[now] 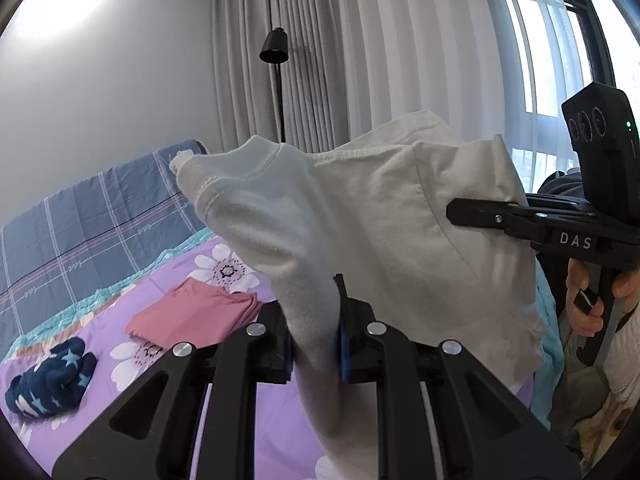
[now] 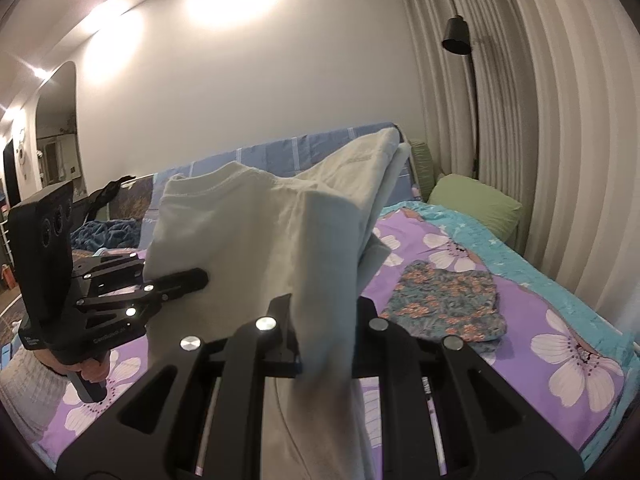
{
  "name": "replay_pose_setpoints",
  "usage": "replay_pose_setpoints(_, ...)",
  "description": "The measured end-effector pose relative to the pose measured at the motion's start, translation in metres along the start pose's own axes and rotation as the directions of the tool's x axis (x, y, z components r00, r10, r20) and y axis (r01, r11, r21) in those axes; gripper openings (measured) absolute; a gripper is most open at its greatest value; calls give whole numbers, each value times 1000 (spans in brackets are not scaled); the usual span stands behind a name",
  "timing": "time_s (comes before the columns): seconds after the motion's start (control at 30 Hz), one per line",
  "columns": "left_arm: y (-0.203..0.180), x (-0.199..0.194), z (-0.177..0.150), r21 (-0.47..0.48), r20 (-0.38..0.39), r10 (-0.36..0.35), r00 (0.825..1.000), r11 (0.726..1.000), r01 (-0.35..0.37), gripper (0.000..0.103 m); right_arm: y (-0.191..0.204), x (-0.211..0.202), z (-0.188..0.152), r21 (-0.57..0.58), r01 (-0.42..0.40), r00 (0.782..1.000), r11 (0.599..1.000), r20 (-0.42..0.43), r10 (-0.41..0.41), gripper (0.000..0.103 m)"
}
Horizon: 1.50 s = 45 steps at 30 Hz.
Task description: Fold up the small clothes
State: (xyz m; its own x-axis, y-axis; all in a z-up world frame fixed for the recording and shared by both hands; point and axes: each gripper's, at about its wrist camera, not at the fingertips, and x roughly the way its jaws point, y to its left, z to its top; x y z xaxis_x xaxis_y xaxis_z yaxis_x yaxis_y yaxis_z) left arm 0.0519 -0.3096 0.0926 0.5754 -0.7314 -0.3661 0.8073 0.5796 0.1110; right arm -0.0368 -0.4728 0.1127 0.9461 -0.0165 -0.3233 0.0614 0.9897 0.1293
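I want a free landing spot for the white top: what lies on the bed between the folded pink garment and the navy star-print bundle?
Only bare floral bedsheet separates the pink garment from the navy bundle, shown in the left wrist view.

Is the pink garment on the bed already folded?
Yes, in the left wrist view the pink garment lies as a flat, neat rectangle with stacked layers at its edge on the purple floral bedspread.
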Motion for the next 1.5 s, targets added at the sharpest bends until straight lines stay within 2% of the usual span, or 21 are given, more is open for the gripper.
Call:
replay_pose_setpoints(0.27, -6, 63, 52, 65, 27, -20, 999, 998, 18, 17, -51, 31, 37, 1, 136, 991, 991, 7, -136, 13)
replay_pose_setpoints(0.43, -4, 143, 100, 90, 32, -1, 1000, 996, -2, 17, -114, 79, 76, 67, 232, 973, 970, 3, -232, 13)
replay_pose_setpoints(0.6, 10, 238, 108, 68, -24, 34, 999, 997, -32, 17, -171, 147, 87, 132, 302, 953, 944, -55, -297, 14)
replay_pose_setpoints(0.63, 14, 258, 106, 53, -38, 52, 998, 997, -50, 19, -180, 163, 86, 134, 317, 948, 939, -67, -310, 14)
replay_pose_setpoints(0.67, 17, 275, 102, 39, -56, 75, 996, 997, -73, 29, -190, 180, 84, 132, 339, 940, 931, -82, -331, 18)
replay_pose_setpoints(0.7, 22, 304, 93, 31, -97, 142, 985, 990, -139, 48, -204, 206, 79, 120, 393, 918, 911, -111, -382, 23)
replay_pose_setpoints(0.73, 26, 323, 86, 39, -129, 219, 967, 976, -216, 56, -215, 228, 70, 98, 473, 877, 876, -145, -457, 47)
replay_pose_setpoints(0.77, 29, 339, 75, 46, -163, 272, 948, 962, -268, 60, -224, 244, 62, 82, 544, 831, 835, -188, -523, 60)
replay_pose_setpoints(0.8, 35, 353, 57, 35, -213, 251, 944, 968, -249, 60, -237, 266, 42, 62, 626, 757, 777, -289, -587, 56)
replay_pose_setpoints(0.83, 38, 359, 47, 19, -236, 224, 945, 974, -226, 60, -245, 277, 26, 62, 631, 739, 774, -354, -574, 48)
replay_pose_setpoints(0.9, 41, 368, 18, -17, -292, 132, 947, 990, -143, 60, -254, 291, -16, 91, 572, 749, 815, -464, -474, 45)
replay_pose_setpoints(0.93, 38, 374, 3, -10, -328, 91, 940, 995, -100, 60, -255, 297, -34, 73, 564, 733, 822, -503, -458, 47)
replay_pose_setpoints(0.97, 33, 380, -12, 20, -368, 82, 926, 997, -81, 60, -255, 302, -52, 33, 571, 705, 821, -532, -469, 49)
replay_pose_setpoints(1.0, 23, 387, -31, 76, -408, 90, 909, 995, -64, 60, -252, 300, -67, 12, 574, 714, 819, -496, -494, 50)
replay_pose_setpoints(1.07, 6, 383, -49, 164, -359, 146, 922, 982, -91, 56, -247, 294, -76, 6, 583, 727, 813, -450, -518, 51)
replay_pose_setpoints(1.17, 1, 372, -44, 165, -364, 143, 920, 982, -87, 50, -245, 298, -70, -15, 605, 705, 796, -454, -545, 51)
replay_pose_setpoints(1.23, 1, 350, -39, 111, -357, 91, 930, 992, -54, 57, -224, 285, -60, -67, 633, 681, 772, -426, -595, 56)
replay_pose_setpoints(1.27, -3, 333, -39, 95, -336, 75, 939, 994, -45, 68, -214, 272, -57, -83, 641, 676, 763, -411, -612, 63)
replay_pose_setpoints(1.33, -9, 312, -35, 92, -289, 73, 954, 995, -48, 84, -189, 235, -59, -42, 636, 708, 771, -368, -603, 71)
replay_pose_setpoints(1.4, -21, 278, -37, 88, -235, 80, 969, 994, -61, 100, -168, 190, -66, 42, 614, 747, 788, -353, -563, 74)
replay_pose_setpoints(1.5, -32, 232, -37, 63, -169, 81, 982, 995, -71, 101, -140, 140, -81, 92, 584, 783, 807, -326, -529, 78)
